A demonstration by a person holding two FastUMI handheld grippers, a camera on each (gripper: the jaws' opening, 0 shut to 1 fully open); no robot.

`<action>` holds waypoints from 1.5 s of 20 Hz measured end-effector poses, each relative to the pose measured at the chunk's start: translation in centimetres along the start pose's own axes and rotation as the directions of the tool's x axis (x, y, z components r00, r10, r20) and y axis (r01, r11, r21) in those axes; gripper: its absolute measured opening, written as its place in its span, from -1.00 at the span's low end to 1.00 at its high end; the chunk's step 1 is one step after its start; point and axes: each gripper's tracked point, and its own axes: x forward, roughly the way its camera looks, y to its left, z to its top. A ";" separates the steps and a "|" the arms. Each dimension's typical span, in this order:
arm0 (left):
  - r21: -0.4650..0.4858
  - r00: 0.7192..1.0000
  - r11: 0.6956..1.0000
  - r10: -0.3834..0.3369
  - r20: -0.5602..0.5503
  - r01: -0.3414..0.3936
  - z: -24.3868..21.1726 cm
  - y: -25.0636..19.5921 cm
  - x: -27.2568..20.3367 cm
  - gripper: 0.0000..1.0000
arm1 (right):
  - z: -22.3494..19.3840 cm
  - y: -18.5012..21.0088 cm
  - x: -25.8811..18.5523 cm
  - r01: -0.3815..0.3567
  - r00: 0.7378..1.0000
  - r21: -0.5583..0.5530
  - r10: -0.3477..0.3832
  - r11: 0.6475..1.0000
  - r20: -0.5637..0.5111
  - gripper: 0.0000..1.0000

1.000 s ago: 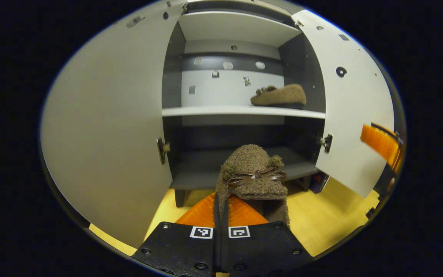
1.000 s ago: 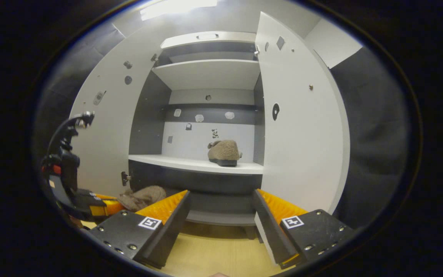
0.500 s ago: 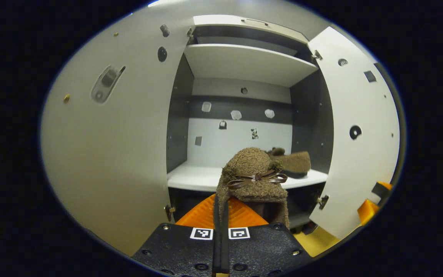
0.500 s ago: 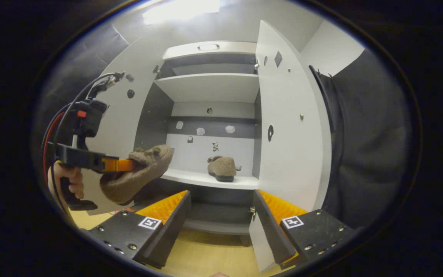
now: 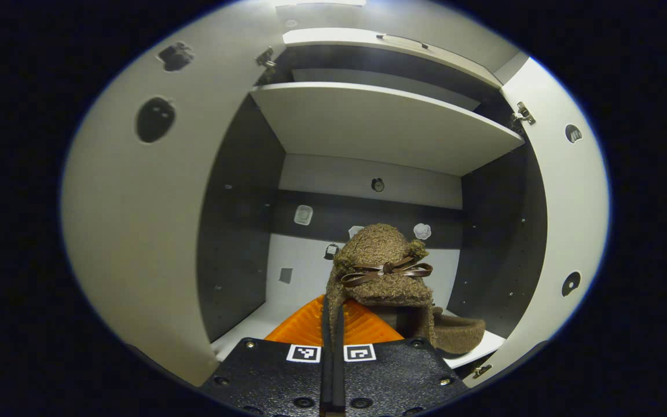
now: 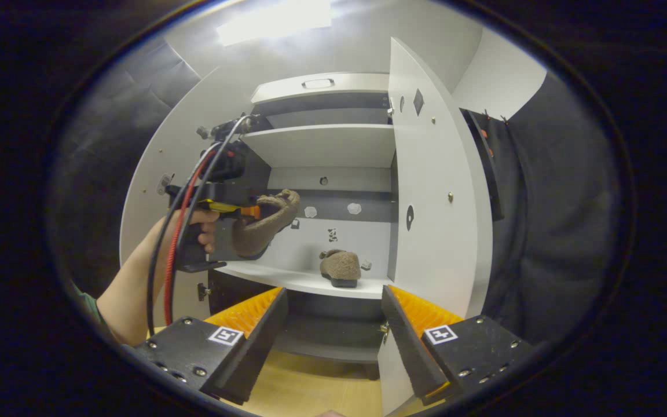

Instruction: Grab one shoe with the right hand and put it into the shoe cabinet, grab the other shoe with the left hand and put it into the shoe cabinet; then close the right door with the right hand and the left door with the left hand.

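My left gripper [image 5: 332, 324] is shut on a brown fuzzy shoe [image 5: 383, 272] with a bow, held up in front of the open cabinet at the height of the white middle shelf [image 6: 299, 281]. In the right gripper view a hand holds that left gripper [image 6: 249, 211] with the held shoe [image 6: 264, 223] above the shelf's left part. The other brown shoe [image 6: 340, 267] rests on the right part of that shelf, and its edge [image 5: 455, 333] lies low right in the left gripper view. My right gripper [image 6: 333, 324] is open and holds nothing, back from the cabinet.
Both white doors stand open: the left door [image 5: 136, 231] and the right door [image 6: 435, 202]. An upper shelf [image 5: 380, 124] spans the cabinet above. A dark lower shelf [image 6: 327, 341] sits above the wooden floor [image 6: 310, 394]. Black cloth [image 6: 548, 231] hangs at the right.
My left gripper has risen and moved forward with the shoe, from near the floor up to the middle shelf. The right gripper stays open and has drawn slightly back.
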 end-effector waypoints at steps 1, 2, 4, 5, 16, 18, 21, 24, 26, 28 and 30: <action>0.006 1.000 1.000 0.006 -0.008 -0.006 -0.4 -0.1 1.6 -1.00 | -0.1 -0.2 -0.2 0.003 1.000 0.004 -0.003 1.000 -0.003 0.96; 0.014 0.999 1.000 0.020 -0.028 -0.020 -1.3 0.0 3.0 -1.00 | -0.2 -0.4 -0.3 0.004 1.000 0.014 -0.004 1.000 -0.003 0.96; 0.016 0.995 0.999 0.037 -0.097 -0.036 -3.9 0.0 5.4 -1.00 | -0.5 -0.8 -0.4 0.006 1.000 0.039 -0.006 0.999 -0.008 0.97; 0.012 0.990 0.999 0.052 -0.133 -0.051 -5.1 0.2 6.7 -0.99 | -0.5 -0.9 -0.5 0.006 1.000 0.044 -0.006 0.999 -0.005 0.96; 0.149 0.933 0.988 0.087 -0.349 -0.036 -9.9 0.9 9.3 -0.61 | -0.1 -1.4 -2.3 0.035 0.999 0.030 -0.035 0.999 -0.008 0.96; 0.114 0.941 0.993 0.046 -0.336 -0.008 -8.7 0.3 7.8 0.03 | 0.5 -1.5 -3.1 0.045 0.999 0.033 -0.046 0.998 0.003 0.96; 0.099 0.954 0.995 0.015 -0.301 0.016 -6.7 -0.2 4.7 1.00 | 0.6 -1.5 -4.7 0.061 0.998 0.032 -0.061 0.998 0.009 0.96; 0.092 0.976 0.995 -0.006 -0.216 0.027 -4.8 -0.3 0.3 0.99 | 0.1 -1.6 -6.5 0.085 0.996 0.013 -0.085 0.996 0.009 0.96; 0.091 0.987 0.995 -0.020 -0.159 0.035 -3.3 -0.1 -3.4 1.00 | -0.3 -1.8 -7.5 0.110 0.994 -0.001 -0.110 0.994 0.001 0.96; 0.103 0.994 0.994 -0.018 -0.104 0.029 -2.0 0.5 -7.1 0.97 | -0.5 -1.5 -8.3 0.115 0.993 0.004 -0.115 0.993 0.000 0.96; 0.115 0.998 0.993 -0.013 -0.057 0.020 -1.4 1.3 -10.6 0.97 | -0.8 -0.9 -9.0 0.116 0.993 0.019 -0.116 0.993 -0.003 0.96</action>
